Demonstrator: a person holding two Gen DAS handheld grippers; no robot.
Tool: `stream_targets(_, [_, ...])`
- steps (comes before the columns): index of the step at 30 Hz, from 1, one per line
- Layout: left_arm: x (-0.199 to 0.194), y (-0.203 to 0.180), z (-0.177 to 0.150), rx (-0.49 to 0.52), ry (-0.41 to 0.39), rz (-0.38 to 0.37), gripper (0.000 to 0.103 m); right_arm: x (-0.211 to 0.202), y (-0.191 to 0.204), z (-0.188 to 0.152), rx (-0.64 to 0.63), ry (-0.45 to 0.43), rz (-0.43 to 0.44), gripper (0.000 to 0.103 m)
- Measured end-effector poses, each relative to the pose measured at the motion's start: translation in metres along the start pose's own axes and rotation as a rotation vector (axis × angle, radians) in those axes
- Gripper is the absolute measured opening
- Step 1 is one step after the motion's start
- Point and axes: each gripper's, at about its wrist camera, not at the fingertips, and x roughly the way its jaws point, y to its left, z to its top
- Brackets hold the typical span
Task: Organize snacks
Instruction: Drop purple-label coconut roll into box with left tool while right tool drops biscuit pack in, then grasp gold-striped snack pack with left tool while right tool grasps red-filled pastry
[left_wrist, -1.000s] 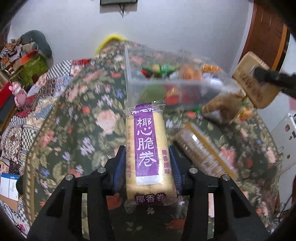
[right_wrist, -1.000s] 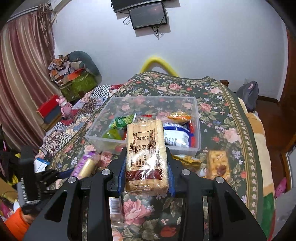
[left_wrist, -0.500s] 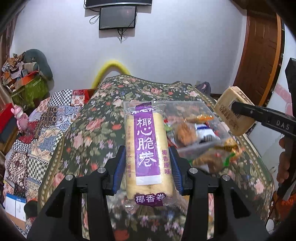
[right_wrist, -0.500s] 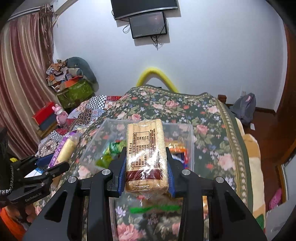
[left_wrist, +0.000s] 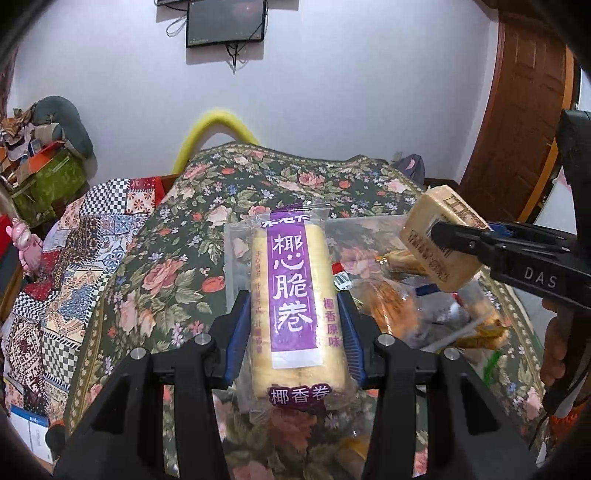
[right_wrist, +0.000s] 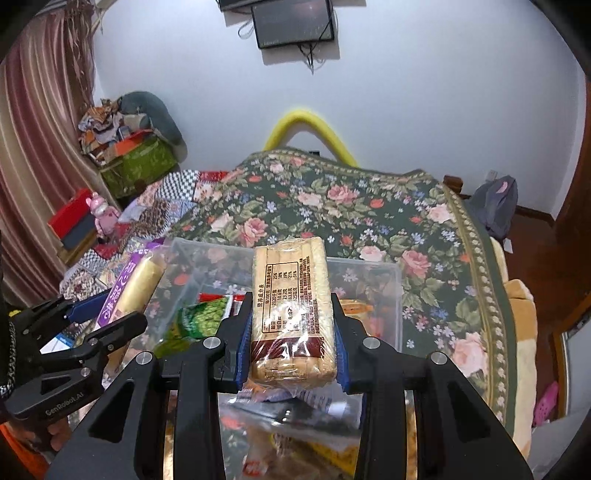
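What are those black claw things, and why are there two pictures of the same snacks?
They are grabbing tools a person holds, one per hand, each with a camera looking along its fingers. That gives two views. The left gripper squeezes a purple-labelled coconut roll pack. The right gripper squeezes a wafer pack showing its nutrition table. Both hover above a clear plastic bin with snacks inside, sitting on a flowery bedspread. Each view also shows the other tool at its side.
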Motion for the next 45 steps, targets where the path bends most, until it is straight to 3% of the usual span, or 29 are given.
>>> stream_targets(7, [0.027, 0.004, 0.005, -0.012, 0.036, 0.0, 0.045, 0.029, -0.006, 0.003, -0.025, 0.066, -0.011, 0.033])
stream_targets(16, [0.043, 0.005, 0.002, -0.022, 0.073, 0.001, 0.046, 0.037, 0.001, 0.003, -0.059, 0.091, -0.016, 0.035])
stream_targets(22, [0.033, 0.001, 0.0, -0.001, 0.056, 0.022, 0.046, 0.036, 0.002, 0.003, -0.078, 0.092, -0.015, 0.038])
stream_targets(30, [0.004, -0.009, -0.002, 0.004, 0.019, 0.013, 0.047, 0.005, 0.013, -0.003, -0.099, 0.028, -0.009, 0.042])
stream_targets(40, [-0.045, -0.024, -0.019, 0.005, -0.03, 0.031, 0.072, -0.046, 0.007, -0.028, -0.077, -0.047, -0.002, 0.047])
stream_targets(45, [-0.063, -0.035, -0.037, 0.014, -0.033, 0.031, 0.077, -0.065, -0.005, -0.048, -0.057, -0.061, -0.025, 0.048])
